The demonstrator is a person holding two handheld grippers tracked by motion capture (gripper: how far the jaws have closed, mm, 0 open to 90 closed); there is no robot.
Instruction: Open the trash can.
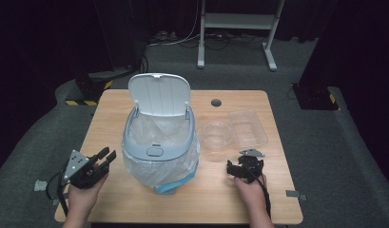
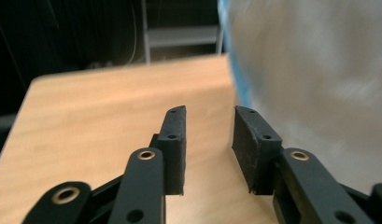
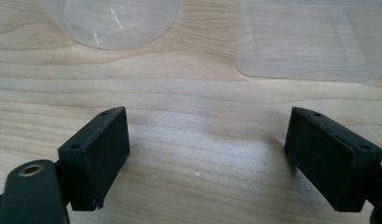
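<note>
From the high view, a light wooden table (image 1: pixel 135 209) stands in a dark room with a grey floor. A grey and white trash bin (image 1: pixel 159 142) sits a little left of the table's middle, its white lid (image 1: pixel 159 94) tipped up and back, and a clear plastic liner bag (image 1: pixel 180 166) hangs over its rim and down its sides. To the bin's right lie a round clear plastic bowl (image 1: pixel 217 134) and, just beside it, a rectangular clear plastic tray (image 1: pixel 248 127). The left gripper (image 1: pixel 105 156), held in a hand at the table's near left corner, points toward the bin's lower left side, its jaws slightly apart with nothing between them. The right gripper (image 1: pixel 236 167), held in a hand at the near right, rests low over the table just before the bowl. In the left gripper view, the two black pads (image 2: pixel 172 149) stand a narrow gap apart over bare wood, empty, with the blurred white bag (image 2: pixel 310 79) close on the right. In the right gripper view, the pads (image 3: pixel 100 154) are spread wide over bare wood, gripping nothing; the bowl (image 3: pixel 114 21) lies ahead at upper left and the tray (image 3: pixel 303 39) at upper right.
</note>
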